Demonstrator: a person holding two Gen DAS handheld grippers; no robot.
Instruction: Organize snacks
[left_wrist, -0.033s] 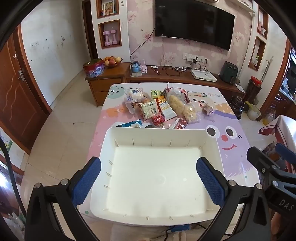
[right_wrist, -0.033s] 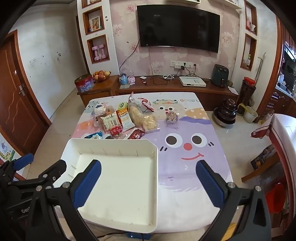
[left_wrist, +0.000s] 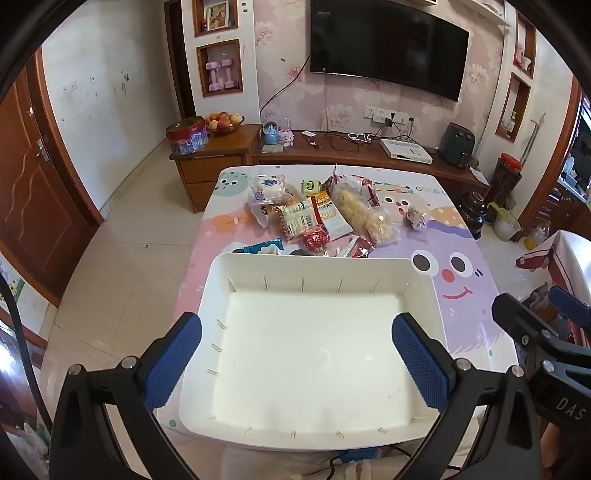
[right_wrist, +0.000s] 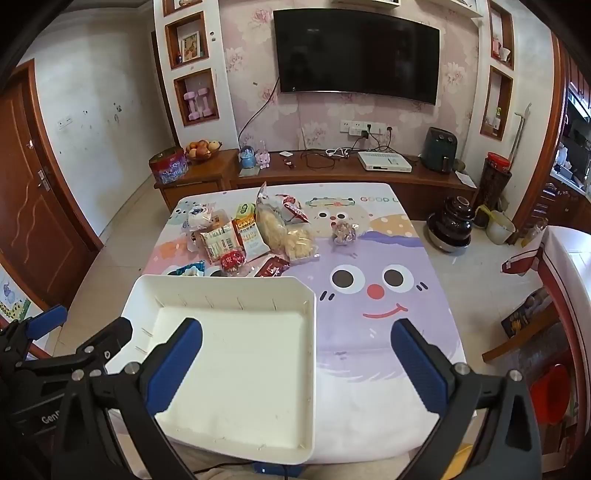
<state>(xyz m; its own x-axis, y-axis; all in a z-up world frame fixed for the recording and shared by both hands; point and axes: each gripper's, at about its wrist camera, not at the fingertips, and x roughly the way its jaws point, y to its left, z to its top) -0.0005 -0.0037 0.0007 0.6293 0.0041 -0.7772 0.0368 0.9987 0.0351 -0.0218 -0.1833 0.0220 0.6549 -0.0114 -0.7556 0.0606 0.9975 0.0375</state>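
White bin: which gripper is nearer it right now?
Left. The left gripper hangs open directly over the white bin; the right gripper is off its right edge, over the tablecloth.

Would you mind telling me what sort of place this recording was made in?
Most likely a home living room: a wall-mounted television hangs above a long wooden TV cabinet, a fruit bowl sits on it, and snacks lie on a table with a cartoon tablecloth.

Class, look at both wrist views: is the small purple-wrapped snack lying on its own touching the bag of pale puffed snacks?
Apart. The right wrist view shows bare tablecloth between the purple-wrapped snack and the puffed snack bag; the left wrist view shows the same gap.
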